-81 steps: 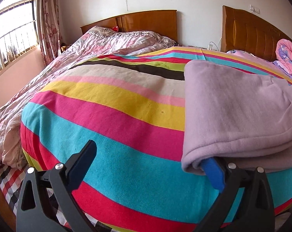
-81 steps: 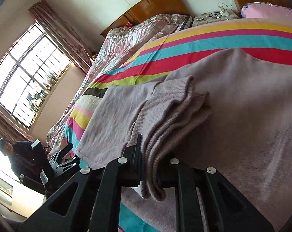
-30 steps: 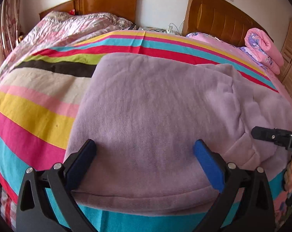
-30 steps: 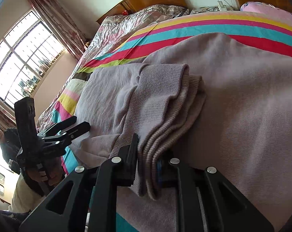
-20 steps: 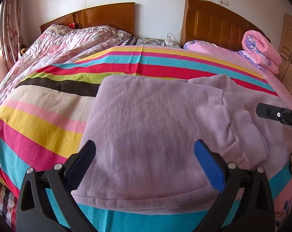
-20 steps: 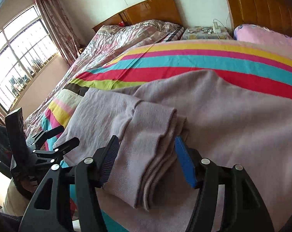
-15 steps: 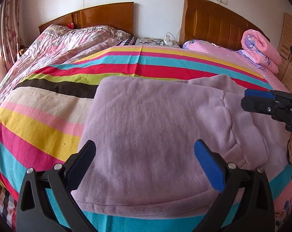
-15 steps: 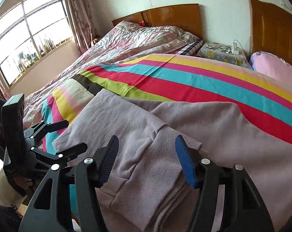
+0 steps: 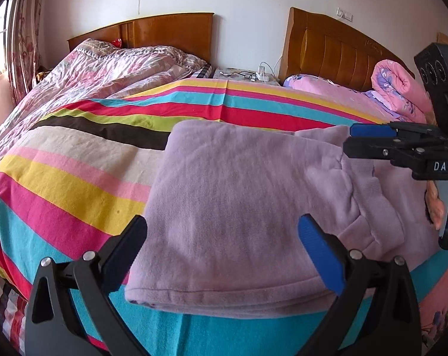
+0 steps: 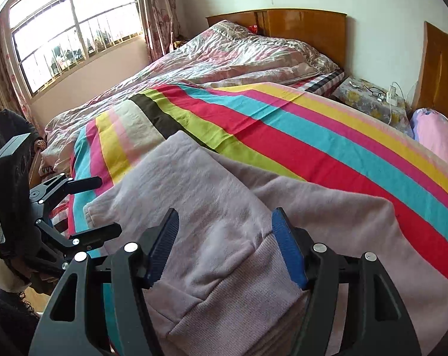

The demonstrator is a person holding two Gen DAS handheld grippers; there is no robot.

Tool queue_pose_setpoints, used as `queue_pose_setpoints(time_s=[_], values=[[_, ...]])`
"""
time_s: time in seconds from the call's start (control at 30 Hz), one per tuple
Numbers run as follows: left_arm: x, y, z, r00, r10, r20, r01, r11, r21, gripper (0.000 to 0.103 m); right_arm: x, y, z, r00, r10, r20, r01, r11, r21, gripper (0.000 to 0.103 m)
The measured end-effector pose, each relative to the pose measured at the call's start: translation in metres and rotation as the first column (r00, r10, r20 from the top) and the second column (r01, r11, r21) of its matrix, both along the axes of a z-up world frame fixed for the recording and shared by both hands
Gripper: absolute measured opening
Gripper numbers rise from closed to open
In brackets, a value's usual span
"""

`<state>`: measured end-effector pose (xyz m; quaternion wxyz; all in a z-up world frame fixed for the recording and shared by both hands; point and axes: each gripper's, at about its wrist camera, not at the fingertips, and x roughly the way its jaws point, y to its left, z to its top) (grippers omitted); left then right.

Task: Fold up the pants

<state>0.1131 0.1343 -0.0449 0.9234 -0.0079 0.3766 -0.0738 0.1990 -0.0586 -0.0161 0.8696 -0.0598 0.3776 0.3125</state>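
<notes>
Lilac fleece pants (image 9: 247, 207) lie folded on striped bedspread (image 9: 75, 160), near foot edge; ribbed cuff (image 10: 238, 305) stacked on top at R side. L gripper (image 9: 224, 243) spread wide, hovering w/ fingers either side of folded edge, gripping nothing. R gripper (image 10: 224, 240) also spread, over cuff, not pinching. Floral quilt (image 10: 224, 56) on far bed; wooden headboards behind.

The pants (image 9: 247, 207) lie folded on the bed (image 9: 75, 178); a nightstand (image 9: 244, 77), apparently, stands behind the bed.
</notes>
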Motion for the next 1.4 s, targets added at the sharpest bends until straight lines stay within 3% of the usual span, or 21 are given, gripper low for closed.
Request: queue_pose_setpoints(time_s=[0.1,0.17,0.23,0.3,0.4,0.5,0.6,0.7,0.87,0.93,1.0,1.07,1.13,1.23,1.4], values=[[0.0,0.004,-0.019,0.999,-0.003,-0.053,0.005,1.0,0.03,0.102,0.013,0.032,-0.004,0.997,0.082,0.009,-0.081,0.995,-0.063,0.064],[0.001,0.006,-0.032,0.998,-0.007,-0.069,0.011,0.998,0.055,0.102,0.026,0.047,-0.022,0.99,0.131,-0.05,-0.135,0.987,-0.086,0.064],[0.001,0.008,-0.032,0.998,-0.02,-0.065,0.024,0.998,0.051,0.102,0.04,0.053,-0.052,0.987,0.105,-0.124,-0.123,0.982,-0.145,0.065],[0.001,0.011,-0.026,0.998,-0.013,-0.064,0.016,0.998,0.054,0.102,0.038,0.052,-0.05,0.988,0.116,-0.102,-0.129,0.982,-0.136,0.065],[-0.008,0.017,-0.007,1.0,-0.017,0.005,0.017,0.998,0.055,0.101,0.037,0.058,-0.025,0.994,0.103,-0.041,-0.107,0.986,-0.13,0.065],[-0.011,0.016,-0.004,0.998,-0.058,0.012,0.057,0.996,0.074,0.102,0.044,0.083,-0.004,0.98,0.198,0.006,-0.197,0.977,-0.081,0.066],[-0.01,0.007,-0.025,0.995,-0.091,-0.046,0.097,0.983,0.156,0.102,0.061,0.127,-0.011,0.951,0.308,0.0,-0.306,0.944,-0.126,0.066],[-0.009,0.016,-0.03,0.996,-0.07,-0.058,0.075,0.994,0.085,0.102,0.079,0.159,-0.046,0.924,0.368,-0.1,-0.381,0.899,-0.214,0.069],[-0.015,0.024,-0.022,0.998,-0.066,-0.016,0.067,0.996,0.061,0.102,0.076,0.154,-0.016,0.926,0.378,-0.007,-0.373,0.909,-0.185,0.069],[-0.013,0.024,-0.024,0.997,-0.075,-0.029,0.077,0.996,0.047,0.102,0.081,0.156,-0.01,0.907,0.42,-0.017,-0.42,0.902,-0.103,0.069],[-0.01,0.022,-0.031,0.996,-0.079,-0.05,0.082,0.995,0.056,0.102,0.085,0.167,-0.028,0.894,0.442,-0.069,-0.448,0.883,-0.141,0.069],[-0.01,0.023,-0.033,0.996,-0.074,-0.056,0.077,0.996,0.05,0.102,0.088,0.173,-0.048,0.898,0.432,-0.083,-0.44,0.877,-0.195,0.071],[-0.012,0.023,-0.028,0.997,-0.068,-0.045,0.07,0.996,0.054,0.102,0.088,0.168,-0.04,0.908,0.412,-0.079,-0.42,0.891,-0.173,0.071],[-0.017,0.02,-0.008,0.997,-0.073,0.008,0.072,0.995,0.064,0.102,0.084,0.147,-0.014,0.94,0.342,0.005,-0.338,0.93,-0.144,0.072],[0.006,-0.01,0.026,0.988,-0.148,0.048,0.147,0.989,0.024,0.102,0.07,0.067,0.006,0.993,0.105,0.054,-0.096,0.985,-0.143,0.079]])
